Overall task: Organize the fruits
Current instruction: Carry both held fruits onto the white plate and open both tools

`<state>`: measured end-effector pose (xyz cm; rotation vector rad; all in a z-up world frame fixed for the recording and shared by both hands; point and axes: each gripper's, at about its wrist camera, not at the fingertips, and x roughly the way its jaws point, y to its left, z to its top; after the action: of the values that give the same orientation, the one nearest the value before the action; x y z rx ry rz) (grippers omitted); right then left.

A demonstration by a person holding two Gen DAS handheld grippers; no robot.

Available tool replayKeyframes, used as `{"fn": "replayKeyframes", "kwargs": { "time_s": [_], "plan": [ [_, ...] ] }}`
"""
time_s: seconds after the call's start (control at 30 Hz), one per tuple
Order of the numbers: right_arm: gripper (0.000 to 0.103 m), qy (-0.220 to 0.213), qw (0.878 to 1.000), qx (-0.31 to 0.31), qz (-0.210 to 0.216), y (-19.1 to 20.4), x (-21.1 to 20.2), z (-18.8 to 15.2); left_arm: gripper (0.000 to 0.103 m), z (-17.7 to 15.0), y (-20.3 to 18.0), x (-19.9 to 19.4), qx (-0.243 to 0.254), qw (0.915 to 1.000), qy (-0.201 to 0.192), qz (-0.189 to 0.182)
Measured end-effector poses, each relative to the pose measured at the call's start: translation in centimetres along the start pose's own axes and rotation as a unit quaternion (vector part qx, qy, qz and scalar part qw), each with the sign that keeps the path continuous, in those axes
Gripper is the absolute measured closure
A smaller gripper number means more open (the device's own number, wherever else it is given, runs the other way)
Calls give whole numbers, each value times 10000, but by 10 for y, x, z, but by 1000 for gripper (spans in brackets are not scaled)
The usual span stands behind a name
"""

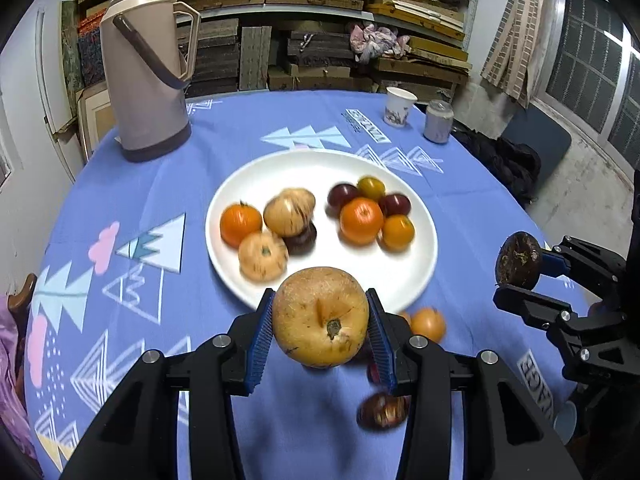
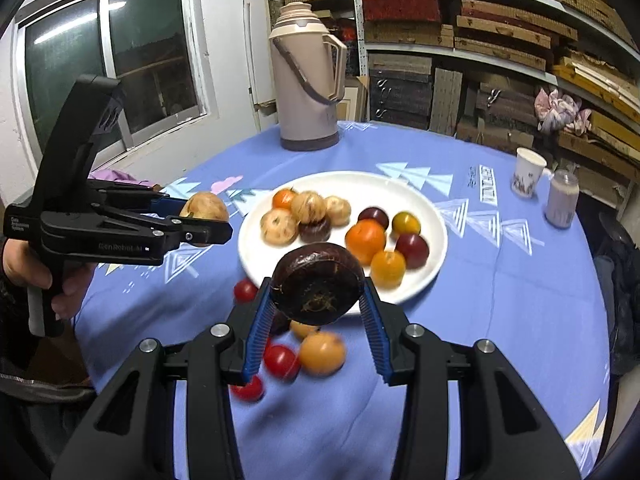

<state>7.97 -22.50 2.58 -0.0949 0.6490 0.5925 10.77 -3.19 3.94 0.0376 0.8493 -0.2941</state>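
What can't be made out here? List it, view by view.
- Left wrist view: loose fruits on the tablecloth behind the left tongs and their tan fruit are blurred and half hidden; count unclear.
- Right wrist view: the red fruits under the right tongs and their dark fruit are smeared and partly covered.
- Both views: cup print too small.
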Motion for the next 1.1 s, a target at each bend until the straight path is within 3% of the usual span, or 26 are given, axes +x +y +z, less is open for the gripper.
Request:
{"fn": "replayKeyframes", "kwargs": {
  "time_s": [0.3,0.53,0.83,1.1],
  "plan": [
    [61,-41,10000,-20,77,-20,34,44,58,50,5,20,-49,9995,-214,220],
    [61,197,9997,127,-53,-40,83,61,58,78,10,59,-148,9989,-63,448],
    [61,496,9971,572,-100,-70,140,69,58,95,25,106,-369,9974,227,573],
    [57,632,9948,783,-128,-80,163,70,58,100,33,124,-514,9965,301,583]
  ]
}}
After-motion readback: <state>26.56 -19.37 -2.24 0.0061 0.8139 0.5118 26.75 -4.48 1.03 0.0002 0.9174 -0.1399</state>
